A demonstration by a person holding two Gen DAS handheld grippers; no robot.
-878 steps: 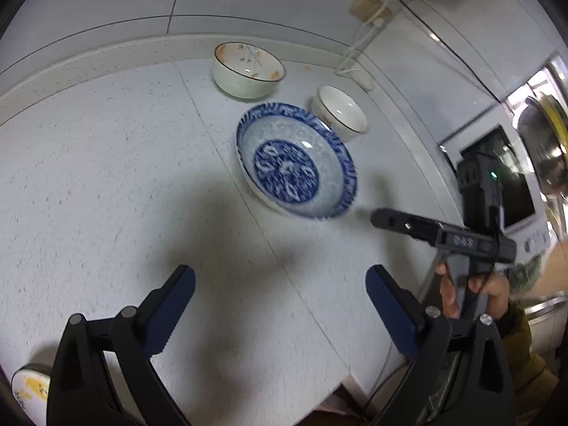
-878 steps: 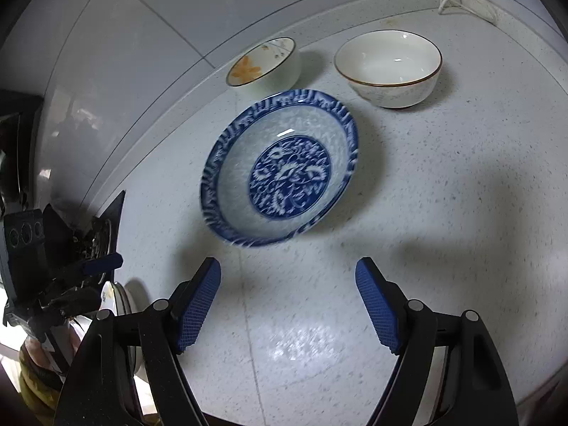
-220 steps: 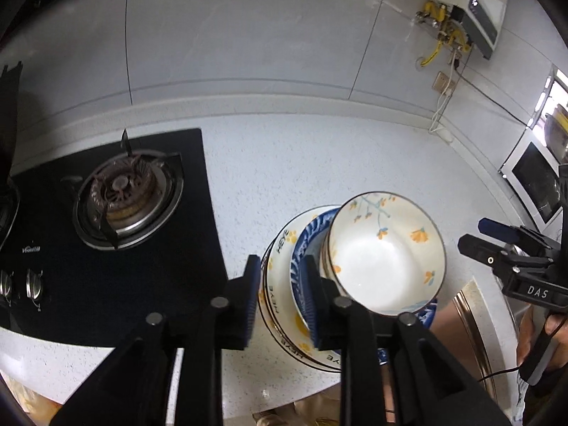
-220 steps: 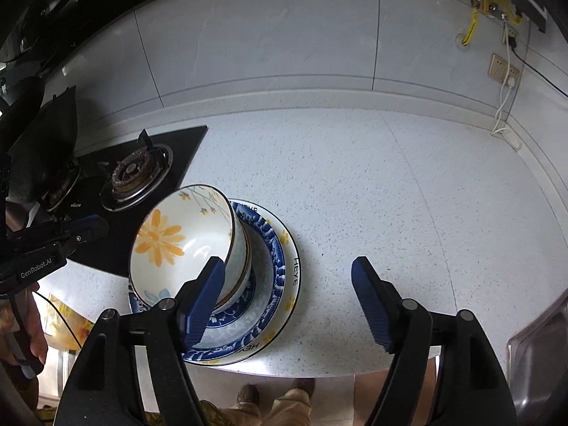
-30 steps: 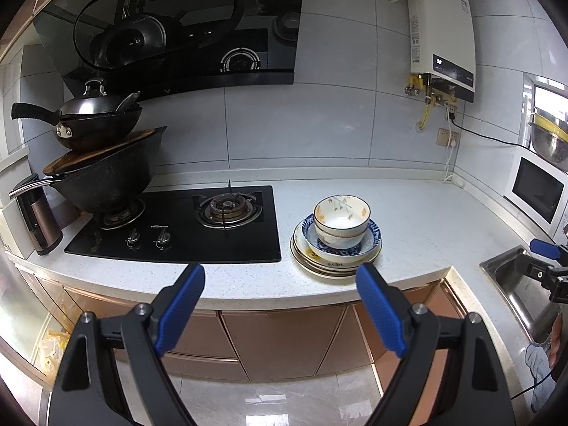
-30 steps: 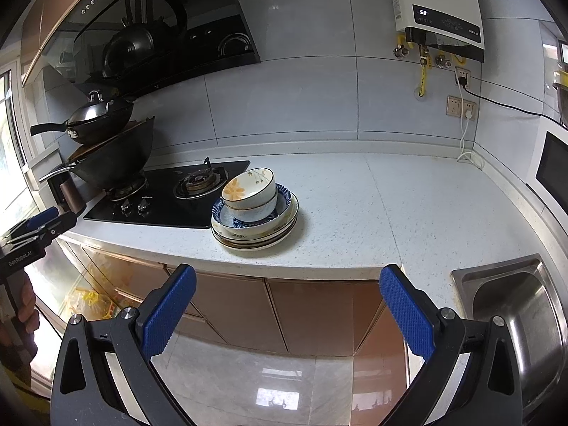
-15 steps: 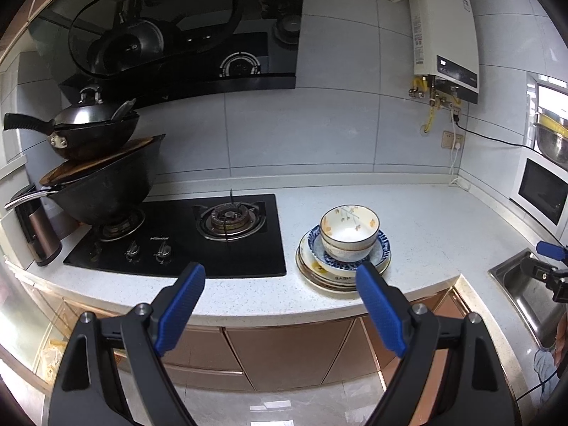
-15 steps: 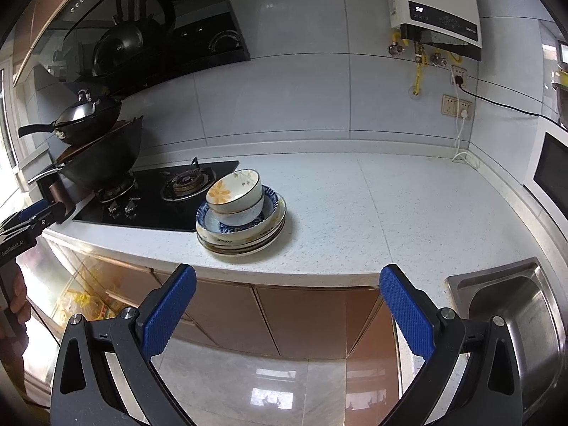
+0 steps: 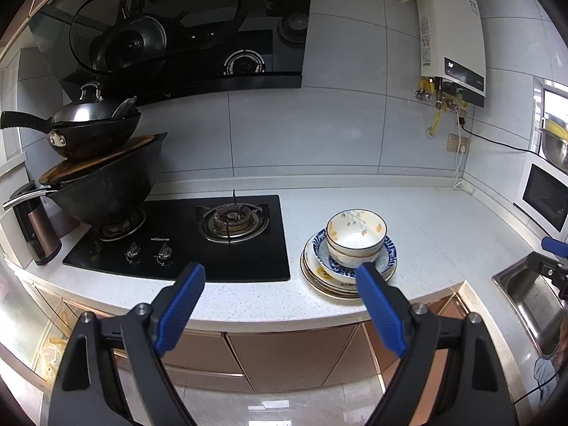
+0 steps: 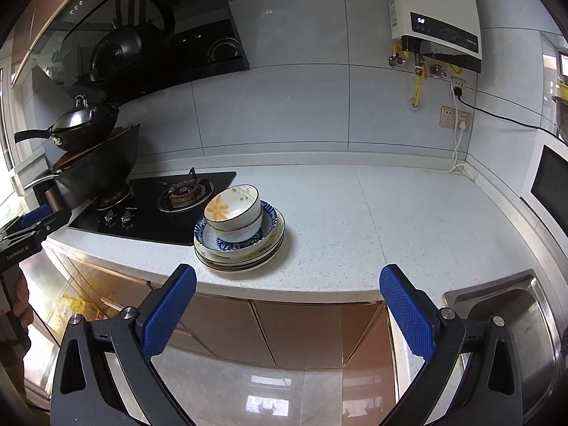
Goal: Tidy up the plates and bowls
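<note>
Where the white speckled desk (image 9: 426, 220) curves toward its front edge, the dishes stand in one stack (image 9: 349, 259), just to the right of the black gas stove (image 9: 177, 234) and well to the left of the steel sink (image 10: 511, 316). At the bottom lie several wide cream plates (image 10: 245, 257) with yellow marks and dark lettering on the rim, one on another. On them sits a shallow blue-and-white patterned bowl (image 10: 271, 218), and inside that bowl rest two smaller bowls, nested. The upper small bowl (image 10: 232, 206) is cream with a brown rim, a large orange flower on its inner wall and small sprigs beside it; its white bottom holds nothing. The lower small bowl (image 10: 245, 229) shows only as a pale band under it. The stack leans slightly, the small bowls sitting off centre toward the stove side.

On the stove's left burner stands a big black wok (image 9: 103, 191) with a wooden lid across it, and a smaller lidded wok (image 9: 92, 131) rests on top of that.

The left hand-held gripper (image 9: 280, 293) has its blue pads spread wide with nothing between them, held off the front of the desk. The right hand-held gripper (image 10: 287, 296) is likewise wide apart and holds nothing.
</note>
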